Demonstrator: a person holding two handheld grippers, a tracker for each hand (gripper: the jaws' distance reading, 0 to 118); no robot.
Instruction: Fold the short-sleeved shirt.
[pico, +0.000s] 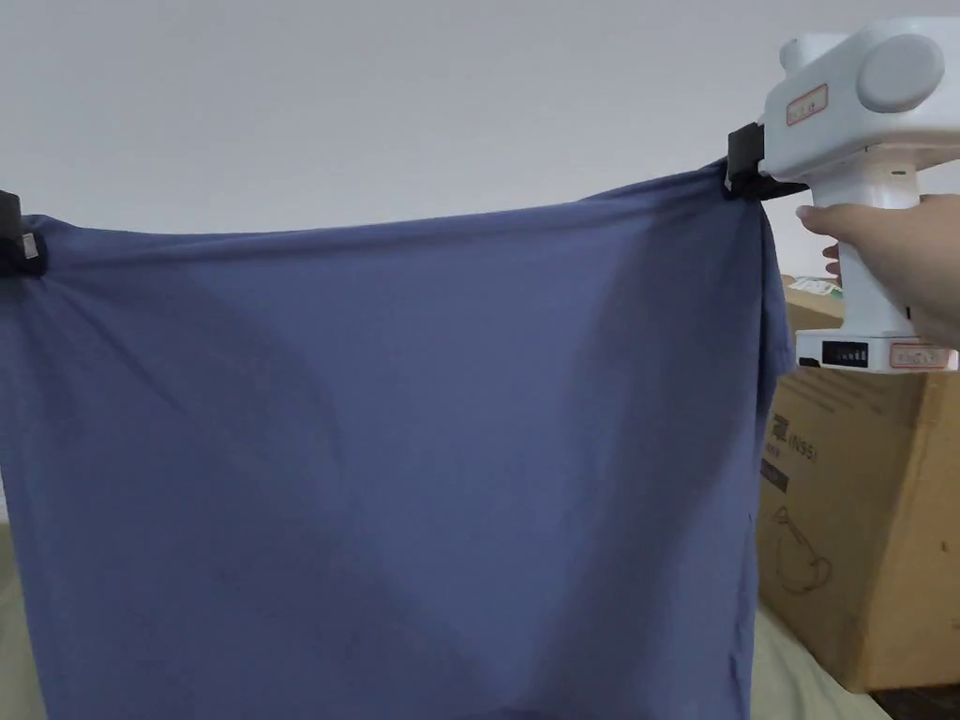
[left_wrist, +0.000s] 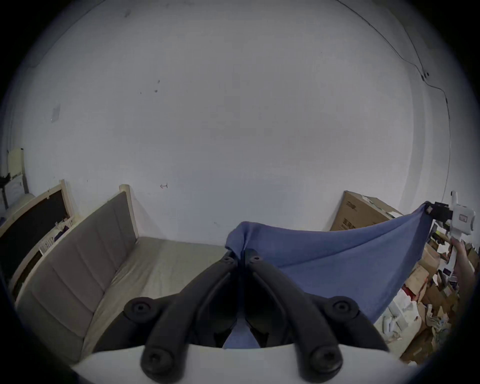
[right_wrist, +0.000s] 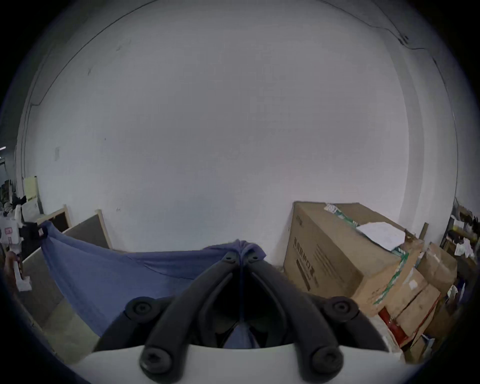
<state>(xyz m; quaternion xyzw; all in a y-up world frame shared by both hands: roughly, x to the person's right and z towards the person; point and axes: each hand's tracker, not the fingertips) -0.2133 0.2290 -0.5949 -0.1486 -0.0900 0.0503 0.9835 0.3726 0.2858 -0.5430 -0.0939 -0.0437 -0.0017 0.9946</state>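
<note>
A blue short-sleeved shirt (pico: 394, 450) hangs stretched wide in the air in front of me, held by its top edge. My left gripper (pico: 11, 246) is shut on the top left corner at the picture's left edge. My right gripper (pico: 741, 173) is shut on the top right corner, with a hand around its white body. In the left gripper view the black jaws (left_wrist: 241, 256) pinch bunched blue cloth (left_wrist: 324, 254) that runs off to the far right gripper (left_wrist: 428, 207). In the right gripper view the jaws (right_wrist: 241, 256) pinch the cloth (right_wrist: 117, 270) the same way.
A large cardboard box (pico: 862, 506) stands at the right, with more boxes (right_wrist: 415, 298) stacked beside it. Below the shirt lies a beige mattress (left_wrist: 161, 262) with a padded grey headboard (left_wrist: 78, 265) at the left. A plain white wall (pico: 422, 103) is behind.
</note>
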